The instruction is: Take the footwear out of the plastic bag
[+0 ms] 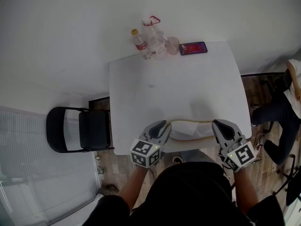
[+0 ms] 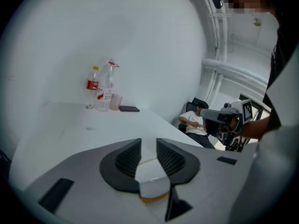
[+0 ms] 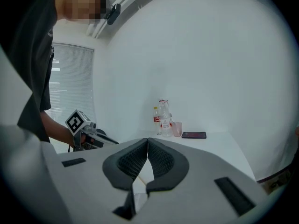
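Observation:
A clear plastic bag [image 1: 190, 130] with pale, tan-edged footwear inside lies at the near edge of the white table [image 1: 178, 84], stretched between my two grippers. My left gripper [image 1: 164, 125] is at the bag's left end. In the left gripper view its jaws [image 2: 148, 141] stand a narrow gap apart, and the white, tan-rimmed bag edge [image 2: 152, 185] shows low between them without the pads pressing on it. My right gripper [image 1: 217, 125] is at the bag's right end. In the right gripper view its pads [image 3: 148, 140] meet at the tips, pinching the thin bag.
Two bottles [image 1: 141, 44] [image 1: 155, 39], a pink cup [image 1: 172, 44] and a phone [image 1: 193, 48] stand along the table's far edge. A black chair [image 1: 80, 128] stands left of the table. A seated person [image 1: 287, 102] is to the right.

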`<act>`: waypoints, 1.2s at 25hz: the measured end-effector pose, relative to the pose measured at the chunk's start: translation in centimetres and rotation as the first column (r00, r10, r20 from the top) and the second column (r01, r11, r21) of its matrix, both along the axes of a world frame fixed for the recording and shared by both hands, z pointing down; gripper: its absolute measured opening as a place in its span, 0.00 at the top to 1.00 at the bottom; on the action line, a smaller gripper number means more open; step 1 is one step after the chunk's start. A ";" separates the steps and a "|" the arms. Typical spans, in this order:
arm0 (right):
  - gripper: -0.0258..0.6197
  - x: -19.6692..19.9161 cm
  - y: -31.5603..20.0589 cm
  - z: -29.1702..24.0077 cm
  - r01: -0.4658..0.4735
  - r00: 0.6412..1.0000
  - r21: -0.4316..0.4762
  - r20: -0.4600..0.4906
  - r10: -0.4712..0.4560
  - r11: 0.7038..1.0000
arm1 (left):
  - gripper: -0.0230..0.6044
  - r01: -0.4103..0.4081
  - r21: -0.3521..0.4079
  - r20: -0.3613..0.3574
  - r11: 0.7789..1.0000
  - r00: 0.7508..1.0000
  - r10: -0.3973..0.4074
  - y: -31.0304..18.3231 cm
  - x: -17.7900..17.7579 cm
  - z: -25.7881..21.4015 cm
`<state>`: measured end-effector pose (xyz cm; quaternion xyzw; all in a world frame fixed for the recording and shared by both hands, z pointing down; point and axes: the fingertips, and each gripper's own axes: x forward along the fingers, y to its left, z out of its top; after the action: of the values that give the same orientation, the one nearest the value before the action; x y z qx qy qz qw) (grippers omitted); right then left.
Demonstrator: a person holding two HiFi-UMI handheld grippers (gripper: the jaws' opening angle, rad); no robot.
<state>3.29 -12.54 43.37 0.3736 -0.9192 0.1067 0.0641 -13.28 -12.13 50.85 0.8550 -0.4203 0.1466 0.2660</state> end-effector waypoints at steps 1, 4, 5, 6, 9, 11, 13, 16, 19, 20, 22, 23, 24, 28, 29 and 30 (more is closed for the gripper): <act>0.93 0.0 -0.3 0.1 0.007 1.000 0.001 0.003 -0.007 1.000 | 0.75 -0.005 -0.024 -0.005 1.000 1.000 0.005 -0.1 0.0 0.5; 0.93 0.3 -1.4 0.5 0.026 1.000 0.003 0.009 -0.026 1.000 | 0.52 -0.046 -0.080 0.043 0.996 0.998 0.049 -0.1 0.1 2.3; 0.93 0.3 -1.7 0.7 0.033 0.999 0.002 0.008 -0.033 0.999 | 0.47 -0.065 -0.100 0.074 0.993 0.995 0.073 0.0 0.1 3.0; 0.93 0.3 -2.0 0.9 0.043 0.999 0.001 0.008 -0.043 0.999 | 0.44 -0.083 -0.122 0.103 0.989 0.990 0.096 0.3 0.1 3.7; 0.93 0.2 -2.7 1.2 0.069 0.998 0.003 0.014 -0.069 0.998 | 0.37 -0.092 -0.190 0.145 0.978 0.982 0.121 0.8 0.0 5.6; 0.93 0.2 -3.0 1.3 0.083 0.996 0.006 0.018 -0.083 0.997 | 0.35 -0.065 -0.247 0.148 0.967 0.983 0.104 1.3 -0.3 7.0; 0.93 0.3 -3.3 1.5 0.095 0.995 0.010 0.027 -0.096 0.995 | 0.33 -0.035 -0.305 0.162 0.952 0.983 0.088 1.9 -0.7 8.5; 0.93 0.3 -3.6 1.7 0.112 0.993 0.014 0.026 -0.113 0.994 | 0.31 -0.039 -0.316 0.211 0.948 0.971 0.110 2.2 -1.1 9.7; 0.93 0.2 -4.0 1.8 0.127 0.992 0.018 0.021 -0.128 0.992 | 0.27 -0.159 -0.261 0.296 0.952 0.926 0.236 1.7 -0.7 9.2; 0.93 0.3 -4.1 1.8 0.128 0.992 0.017 0.022 -0.128 0.992 | 0.23 -0.219 -0.259 0.325 0.941 0.898 0.298 1.8 -0.4 9.3; 0.93 0.5 -4.2 2.0 0.125 0.992 0.012 0.021 -0.125 0.992 | 0.12 -0.356 -0.276 0.395 0.893 0.805 0.443 2.2 0.4 9.8; 0.93 0.6 -4.3 2.0 0.121 0.992 0.011 0.019 -0.121 0.993 | 0.10 -0.430 -0.290 0.440 0.855 0.734 0.518 2.3 0.9 10.0; 0.93 0.7 -4.4 2.1 0.116 0.993 0.012 0.017 -0.116 0.993 | 0.08 -0.503 -0.307 0.487 0.808 0.647 0.587 2.5 1.4 10.2; 0.93 1.2 -4.5 2.1 0.084 0.996 0.008 0.026 -0.085 0.996 | 0.07 -0.698 -0.379 0.618 0.607 0.298 0.728 3.4 3.2 12.3; 0.93 1.3 -4.5 2.1 0.078 0.997 0.008 0.027 -0.079 0.997 | 0.07 -0.721 -0.388 0.631 0.575 0.247 0.736 3.7 3.7 12.8; 0.93 1.4 -4.5 2.1 0.073 0.997 0.008 0.028 -0.074 0.997 | 0.07 -0.735 -0.395 0.635 0.551 0.216 0.742 3.8 4.1 13.3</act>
<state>4.66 -16.99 45.52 0.3382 -0.9335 0.1063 0.0537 -9.13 -8.31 64.19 0.8046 -0.0311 0.5923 -0.0305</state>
